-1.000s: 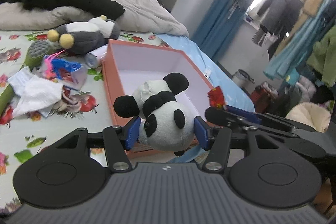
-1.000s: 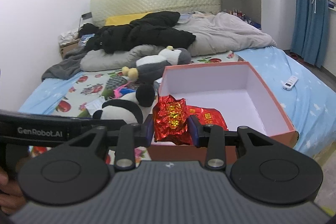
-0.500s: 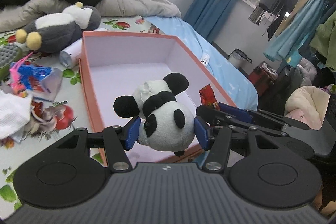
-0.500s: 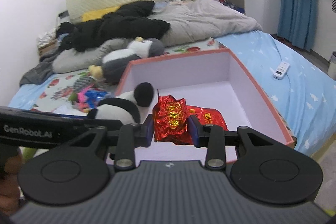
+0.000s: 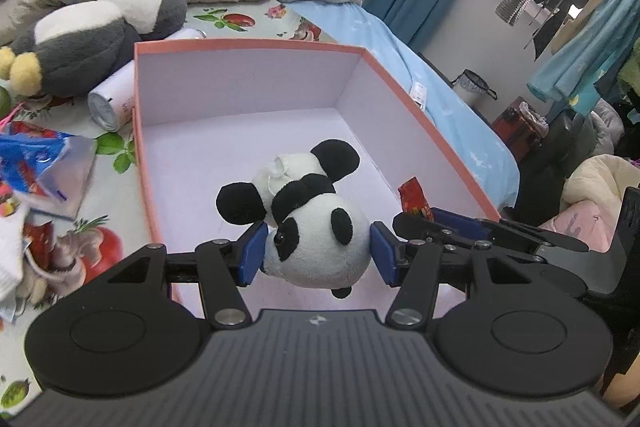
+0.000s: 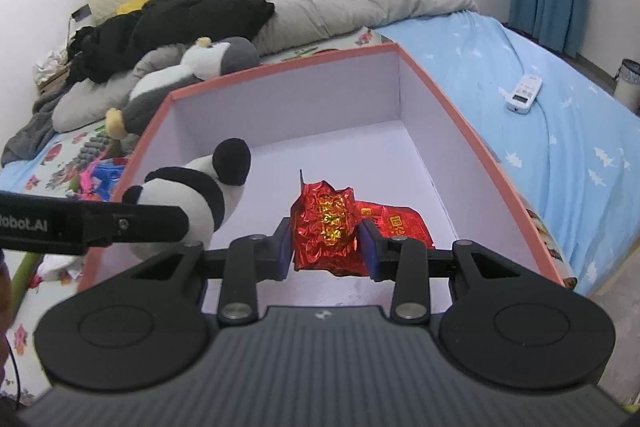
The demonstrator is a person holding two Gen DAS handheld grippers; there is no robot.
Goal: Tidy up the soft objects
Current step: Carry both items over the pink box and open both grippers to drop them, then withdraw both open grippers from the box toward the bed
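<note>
Panda plush sits clamped by the head between my left gripper's blue fingers, closed snug on both cheeks, body hanging forward over the near end of the orange-rimmed box on the bed. On my right gripper the fingers are pinched on a crumpled red foil packet, also held above the box floor, with a flatter red packet just behind it at two o'clock. From the right camera the panda shows at nine o'clock of the foil. Outside the box, at ten o'clock, a grey penguin plush lies on the floral sheet, a white canister just beside the box wall. A remote rests on the blue sheet at one o'clock.
</note>
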